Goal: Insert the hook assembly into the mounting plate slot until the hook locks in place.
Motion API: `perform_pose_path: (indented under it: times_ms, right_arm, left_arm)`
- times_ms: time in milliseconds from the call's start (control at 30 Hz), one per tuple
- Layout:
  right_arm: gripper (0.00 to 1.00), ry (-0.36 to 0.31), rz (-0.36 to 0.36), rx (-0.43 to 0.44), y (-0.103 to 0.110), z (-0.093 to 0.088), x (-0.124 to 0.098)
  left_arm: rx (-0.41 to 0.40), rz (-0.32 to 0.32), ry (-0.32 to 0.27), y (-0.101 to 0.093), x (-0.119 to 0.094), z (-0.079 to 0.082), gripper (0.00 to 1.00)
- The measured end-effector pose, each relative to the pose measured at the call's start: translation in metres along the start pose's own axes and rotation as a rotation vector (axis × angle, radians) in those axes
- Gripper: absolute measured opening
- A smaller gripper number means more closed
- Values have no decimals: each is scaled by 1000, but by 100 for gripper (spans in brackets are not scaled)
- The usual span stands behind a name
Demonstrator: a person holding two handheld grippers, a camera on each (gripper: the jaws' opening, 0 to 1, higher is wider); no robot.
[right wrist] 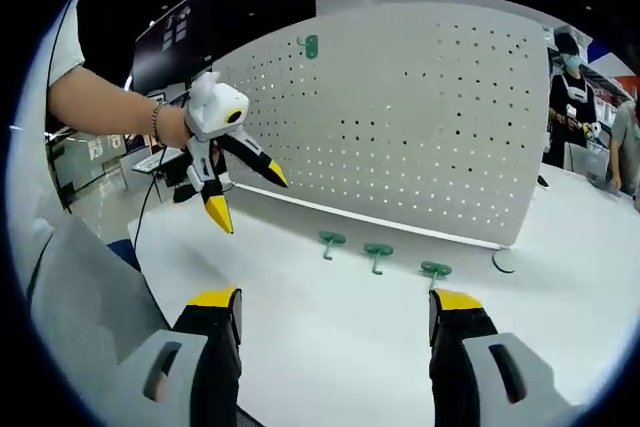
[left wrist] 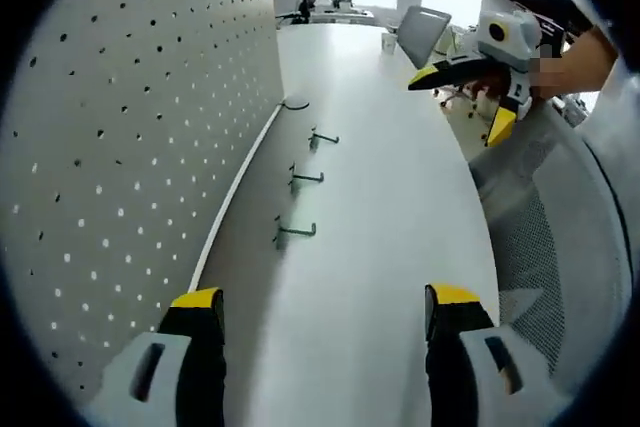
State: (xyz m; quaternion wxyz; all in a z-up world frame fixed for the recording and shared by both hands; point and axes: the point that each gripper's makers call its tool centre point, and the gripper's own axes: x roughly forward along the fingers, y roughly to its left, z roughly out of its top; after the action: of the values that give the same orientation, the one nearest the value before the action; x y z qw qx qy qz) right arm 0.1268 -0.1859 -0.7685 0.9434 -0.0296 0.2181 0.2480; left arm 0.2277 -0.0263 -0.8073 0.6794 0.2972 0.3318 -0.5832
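In the left gripper view the white pegboard point(left wrist: 130, 137) stands upright to the left of the left tool point(left wrist: 325, 312), which hangs released with its yellow-tipped jaws spread wide and nothing between them. Ahead of that tool, three green hooks lie in a row on the white worktop point(left wrist: 400, 207) just beside the board's foot: the nearest hook point(left wrist: 294, 232), the middle hook point(left wrist: 305, 178) and the far hook point(left wrist: 322, 137). Up and to the right, the right tool point(left wrist: 458, 97) is held in the air, jaws parted and empty, well apart from the hooks. In the right gripper view the left tool is at upper left, held by a hand point(right wrist: 172, 125) wearing a bracelet, and the right tool's own jaws rise spread from the bottom. One more green hook point(right wrist: 310, 45) sits high on the board.
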Motion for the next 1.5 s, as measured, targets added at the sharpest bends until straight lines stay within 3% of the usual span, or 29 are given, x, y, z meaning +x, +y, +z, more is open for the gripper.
perform_pose_path:
  times_ms: [267, 733, 1067, 1500]
  right_arm:
    - [74, 4, 1, 5, 0, 0, 0]
    - [74, 4, 15, 27, 2, -2, 1]
    - [74, 7, 22, 24, 4, -2, 1]
    - [74, 10, 20, 35, 4, -4, 1]
  left_arm:
    - [48, -27, 35, 10, 15, 8, 84]
    - [117, -98, 120, 6, 49, 11, 84]
    - [143, -105, 156, 15, 64, 14, 84]
    - [183, -150, 228, 18, 86, 1, 83]
